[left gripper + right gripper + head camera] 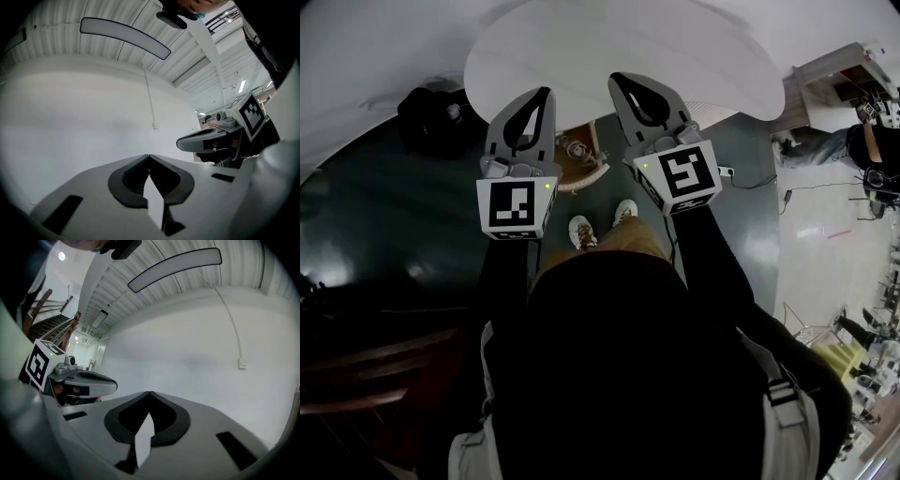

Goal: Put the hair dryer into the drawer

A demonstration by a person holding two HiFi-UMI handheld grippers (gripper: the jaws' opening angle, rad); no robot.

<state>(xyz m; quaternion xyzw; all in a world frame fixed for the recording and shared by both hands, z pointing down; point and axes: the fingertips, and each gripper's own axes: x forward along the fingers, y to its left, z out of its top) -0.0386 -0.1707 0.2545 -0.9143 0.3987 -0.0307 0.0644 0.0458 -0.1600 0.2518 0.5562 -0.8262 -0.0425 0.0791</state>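
Left grey gripper [546, 92] and right grey gripper [615, 78] pinched together, empty — hair dryer, drawer unseen; progress unclear.

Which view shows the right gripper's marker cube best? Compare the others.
Head view: the marker cube faces the camera, whole. The left gripper view catches it slanted, off to the side; the right gripper view misses it.

The left hand-held gripper [546, 94] is sitting just left of the right hand-held gripper [617, 80], side by side and apart. Both tips are overlapping the near edge of the desk [712, 66]. The person's shoes [581, 232] are standing on the floor [394, 206] below, between the two. A bulky object [431, 117] is resting on the floor left of the desk. Another person [853, 141] is occupying the far right.
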